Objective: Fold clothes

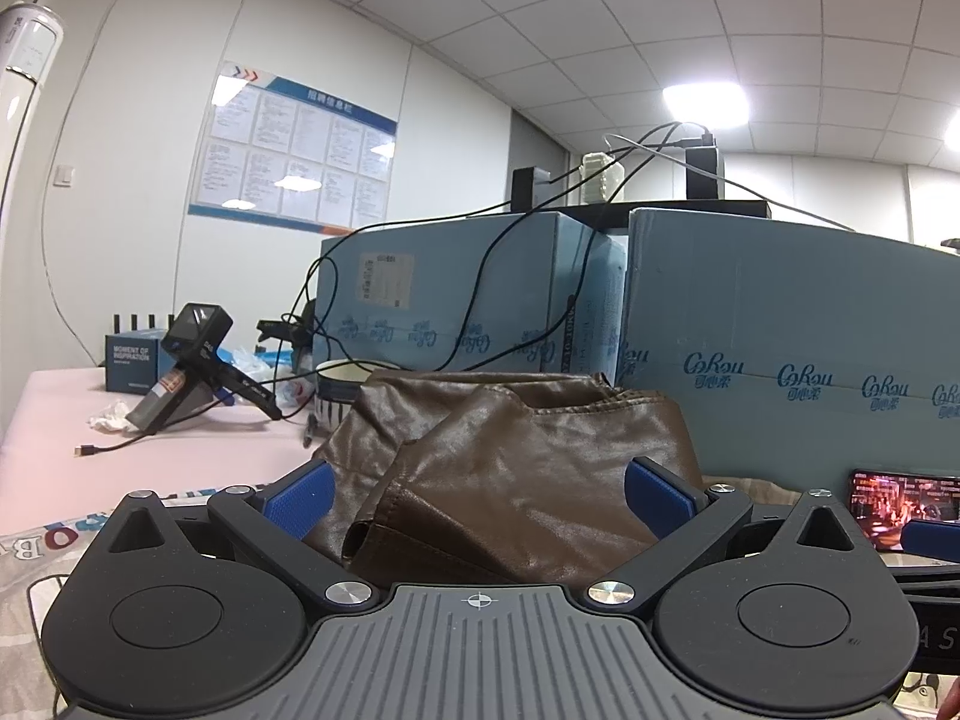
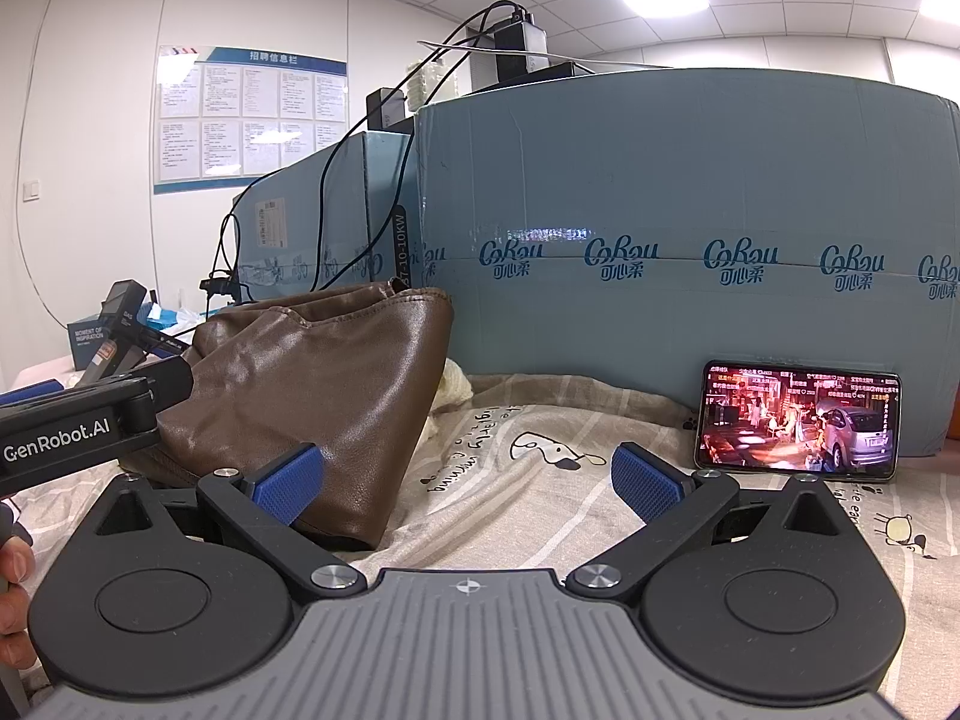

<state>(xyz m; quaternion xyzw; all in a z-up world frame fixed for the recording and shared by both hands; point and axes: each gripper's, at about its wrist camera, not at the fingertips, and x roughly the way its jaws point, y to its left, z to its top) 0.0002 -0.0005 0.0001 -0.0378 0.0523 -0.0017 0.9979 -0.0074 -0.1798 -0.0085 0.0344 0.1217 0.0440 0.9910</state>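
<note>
The brown leather garment lies in a crumpled heap on a printed cloth that covers the counter, directly in front of a row of pale blue cardboard boxes. The left gripper is held nearly level with its fingers spread fully apart; the heap sits between the two blue pads, and neither pad is seen pressing on it. The right gripper also has its fingers spread fully apart and holds nothing. In the right wrist view, the garment lies to the left, partly behind the left-hand finger, while the right-hand finger stands over bare cloth. The black body of the left gripper enters that view from the left edge, beside the garment. Part of a person's hand shows at the lower left edge of the same view. A phone with a lit screen stands on its long edge, leaning against the nearest box, to the right of the garment and well apart from it. To the left of the heap, on the pink part of the counter, a black handheld device rests on its side with a cable trailing from it. A poster hangs on the wall behind.
</note>
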